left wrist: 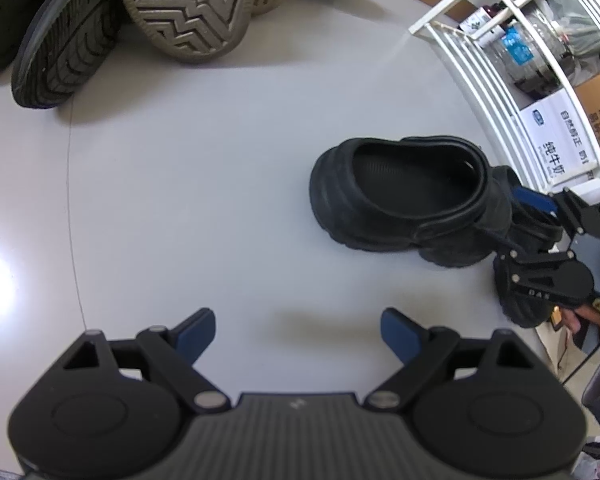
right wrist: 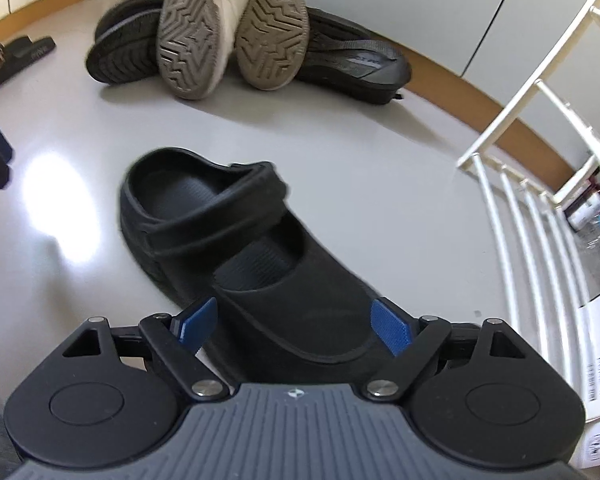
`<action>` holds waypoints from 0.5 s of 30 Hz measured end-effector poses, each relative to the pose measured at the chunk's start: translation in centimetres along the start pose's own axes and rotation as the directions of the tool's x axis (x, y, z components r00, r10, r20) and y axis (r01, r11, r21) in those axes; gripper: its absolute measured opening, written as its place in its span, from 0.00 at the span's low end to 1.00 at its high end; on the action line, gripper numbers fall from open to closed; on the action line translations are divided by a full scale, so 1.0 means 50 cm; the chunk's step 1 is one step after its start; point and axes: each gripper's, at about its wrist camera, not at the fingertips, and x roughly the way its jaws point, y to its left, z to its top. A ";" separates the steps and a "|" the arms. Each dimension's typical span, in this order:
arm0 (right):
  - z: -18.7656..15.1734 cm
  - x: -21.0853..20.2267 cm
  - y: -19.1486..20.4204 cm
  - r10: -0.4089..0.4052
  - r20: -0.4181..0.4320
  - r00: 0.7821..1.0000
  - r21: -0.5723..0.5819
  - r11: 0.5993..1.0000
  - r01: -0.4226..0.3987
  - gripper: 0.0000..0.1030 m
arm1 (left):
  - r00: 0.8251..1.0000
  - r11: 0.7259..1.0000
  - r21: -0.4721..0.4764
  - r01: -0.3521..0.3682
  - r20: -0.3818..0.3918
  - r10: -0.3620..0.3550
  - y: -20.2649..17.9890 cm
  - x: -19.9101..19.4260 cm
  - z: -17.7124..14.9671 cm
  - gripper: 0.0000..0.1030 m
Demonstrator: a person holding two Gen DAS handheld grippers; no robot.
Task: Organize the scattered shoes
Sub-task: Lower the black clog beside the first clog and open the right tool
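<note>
A black clog (right wrist: pixel 236 248) with a heel strap stands upright on the pale floor, beside the white rack (right wrist: pixel 512 216). My right gripper (right wrist: pixel 296 322) is open, with its blue pads on either side of the clog's toe and not pressing it. In the left wrist view the same clog (left wrist: pixel 400 192) sits at the right, with the right gripper (left wrist: pixel 540 216) at its far end. My left gripper (left wrist: pixel 298 332) hangs open over bare floor, with nothing between its fingers. A heap of beige sneakers (right wrist: pixel 232 28) and dark shoes (right wrist: pixel 352 60) lies at the back.
Beige sneakers (left wrist: pixel 188 4) lie soles-up among dark shoes (left wrist: pixel 56 52) by the wall. The white rack (left wrist: pixel 480 76) holds bottles and a cardboard box (left wrist: pixel 564 132). Dark slippers (right wrist: pixel 16 56) lie at the far left. A person's hand (left wrist: pixel 596 328) holds the right gripper.
</note>
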 end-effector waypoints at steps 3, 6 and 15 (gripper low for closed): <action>-0.003 0.002 -0.013 -0.003 -0.009 1.000 0.022 1.000 0.003 0.92 | 1.000 1.000 -0.030 -0.006 0.011 0.006 -0.004 -0.009 -0.015 0.89; -0.011 0.009 -0.028 0.001 -0.032 0.999 0.070 0.998 0.001 0.94 | 1.000 1.000 -0.028 -0.007 0.009 0.007 -0.010 -0.001 -0.017 0.89; -0.031 0.010 -0.027 0.066 -0.066 0.996 0.118 0.991 -0.058 0.95 | 1.000 1.000 -0.027 -0.005 0.006 0.005 -0.007 -0.009 -0.020 0.89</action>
